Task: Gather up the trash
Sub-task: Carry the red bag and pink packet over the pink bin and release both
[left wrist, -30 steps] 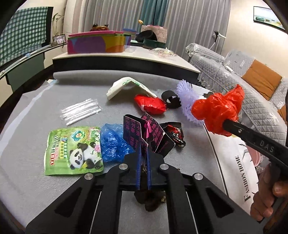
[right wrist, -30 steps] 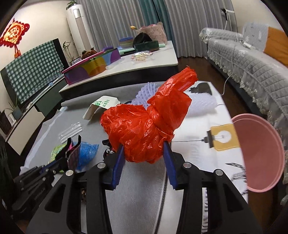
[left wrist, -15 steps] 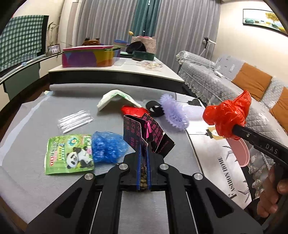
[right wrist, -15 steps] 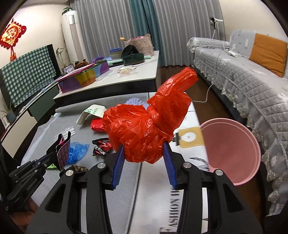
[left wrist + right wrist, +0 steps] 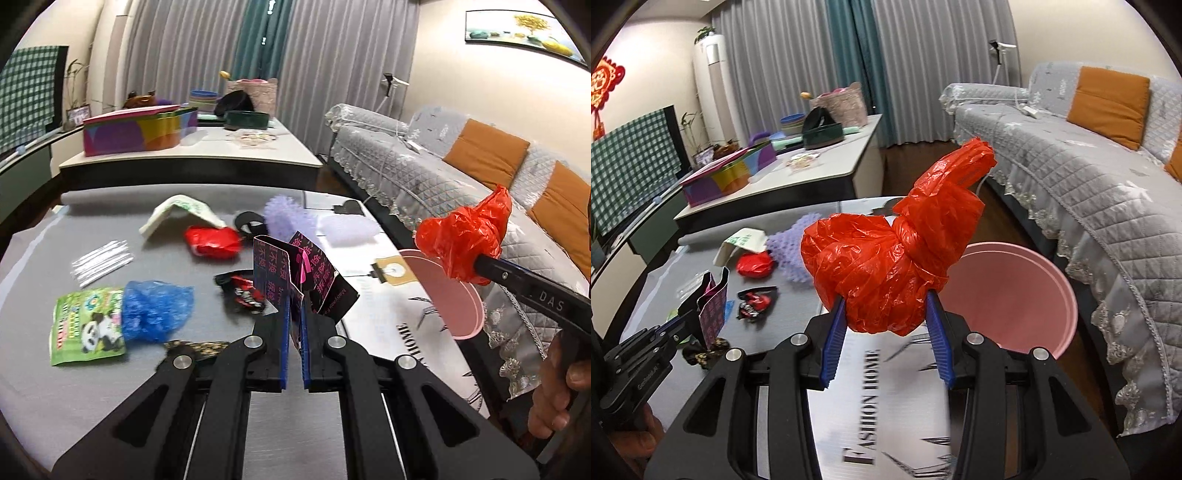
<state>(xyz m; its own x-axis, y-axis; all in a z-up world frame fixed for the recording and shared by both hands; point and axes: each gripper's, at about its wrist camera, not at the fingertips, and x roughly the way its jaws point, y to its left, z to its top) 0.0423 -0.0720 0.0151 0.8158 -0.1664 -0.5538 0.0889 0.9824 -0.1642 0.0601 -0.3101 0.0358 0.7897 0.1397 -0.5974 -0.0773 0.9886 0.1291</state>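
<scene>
My left gripper [image 5: 294, 314] is shut on a black folded card with pink print [image 5: 295, 269], held upright above the grey table [image 5: 55, 369]; the same card [image 5: 711, 306] shows at the left of the right wrist view. My right gripper [image 5: 884, 314] is shut on a knotted red plastic bag [image 5: 886, 266], lifted above the table's right edge, close to a pink bin [image 5: 1015, 295]. In the left wrist view the red bag [image 5: 461, 240] hangs over the pink bin [image 5: 443, 291]. Loose trash lies on the table: a blue bag [image 5: 155, 310], a green panda packet [image 5: 88, 325], a red wrapper [image 5: 210, 240].
A clear straw bundle [image 5: 99, 260], a white folded pack [image 5: 177, 212], purple foam nets [image 5: 291, 221] and a black-red wrapper [image 5: 240, 291] lie on the table. A grey sofa [image 5: 1089, 177] runs along the right. Behind stands a cluttered white table [image 5: 184, 158].
Both grippers have swung right and a little up with their loads. The pink bin has come into view under the red bag. A dark patterned scrap now lies on the table.
</scene>
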